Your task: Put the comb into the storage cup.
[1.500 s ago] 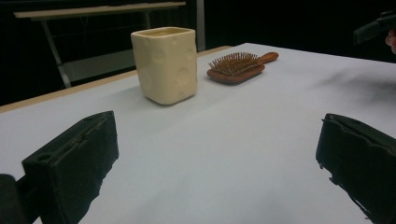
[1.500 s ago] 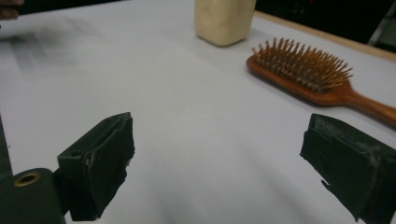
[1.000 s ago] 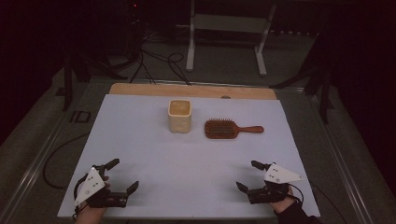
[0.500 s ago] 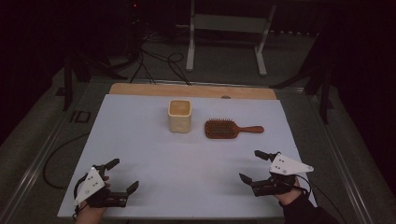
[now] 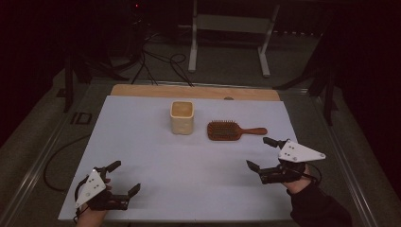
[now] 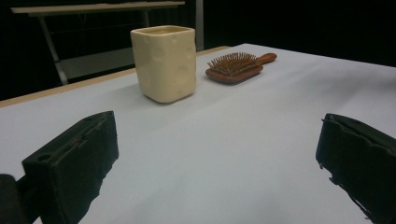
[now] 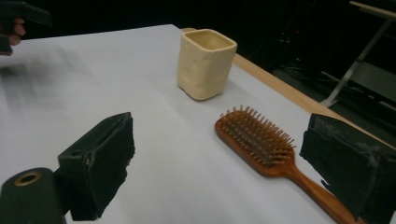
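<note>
The right tongs (image 5: 263,155) sit nearest the brush (image 5: 235,131), so the brush looks like the thing to be picked up, and most of the risk lies there. It lies bristles up on the counter (image 5: 142,142), just beside the cup (image 5: 182,117) and apart from it, with its handle pointing toward the counter's right edge. The handle is thin and low, so jaws coming in too high would likely close on air, and jaws coming in too steep could scrape the sheet or knock the brush sideways into the cup. A grip on the bristles instead of the wood would probably slip. The cup is light-looking and open-topped; a stray nudge could tip it. In the right gripper view the brush (image 7: 266,142) lies between the two black jaws, farther off, with the cup (image 7: 205,63) beyond. The right tongs stand wide apart, holding nothing and touching nothing. The left tongs (image 5: 122,179) are also spread wide and empty, low at the near left corner, well apart from both things.
</note>
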`<action>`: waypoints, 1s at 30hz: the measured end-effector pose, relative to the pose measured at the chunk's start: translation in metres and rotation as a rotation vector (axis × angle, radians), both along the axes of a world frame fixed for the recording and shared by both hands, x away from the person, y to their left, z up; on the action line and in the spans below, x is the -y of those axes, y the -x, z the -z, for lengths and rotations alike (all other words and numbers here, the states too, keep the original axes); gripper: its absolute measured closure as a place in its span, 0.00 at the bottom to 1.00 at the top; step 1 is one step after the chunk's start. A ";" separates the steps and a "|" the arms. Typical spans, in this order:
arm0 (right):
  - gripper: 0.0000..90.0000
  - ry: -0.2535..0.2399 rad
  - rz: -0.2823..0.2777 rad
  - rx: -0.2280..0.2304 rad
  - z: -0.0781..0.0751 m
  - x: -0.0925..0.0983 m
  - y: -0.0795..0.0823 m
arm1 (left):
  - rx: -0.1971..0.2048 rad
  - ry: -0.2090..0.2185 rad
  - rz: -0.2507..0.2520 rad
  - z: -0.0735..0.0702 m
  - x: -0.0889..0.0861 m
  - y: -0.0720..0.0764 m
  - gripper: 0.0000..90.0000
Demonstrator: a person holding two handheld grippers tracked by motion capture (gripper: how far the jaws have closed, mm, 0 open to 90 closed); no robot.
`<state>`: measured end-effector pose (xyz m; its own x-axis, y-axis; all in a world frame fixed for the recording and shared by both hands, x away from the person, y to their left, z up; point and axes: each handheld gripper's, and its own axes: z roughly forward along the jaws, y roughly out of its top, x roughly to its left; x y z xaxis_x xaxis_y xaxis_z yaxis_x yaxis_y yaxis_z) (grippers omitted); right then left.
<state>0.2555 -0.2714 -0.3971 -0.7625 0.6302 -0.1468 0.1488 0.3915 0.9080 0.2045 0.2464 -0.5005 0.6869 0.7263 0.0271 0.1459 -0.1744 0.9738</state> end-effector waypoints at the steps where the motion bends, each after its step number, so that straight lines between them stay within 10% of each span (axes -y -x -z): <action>1: 0.10 0.002 0.000 0.002 -0.001 0.000 -0.001 | 0.000 0.000 0.000 0.000 0.000 0.000 0.00; 30: 0.10 0.021 0.069 0.002 -0.014 0.007 -0.057 | 0.002 -0.003 0.002 0.000 0.001 0.000 0.00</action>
<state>0.3120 -0.2782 -0.3828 -0.7168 0.6783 -0.1615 0.1749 0.3992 0.9000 0.2041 0.2457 -0.5006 0.6884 0.7247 0.0302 0.1440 -0.1773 0.9736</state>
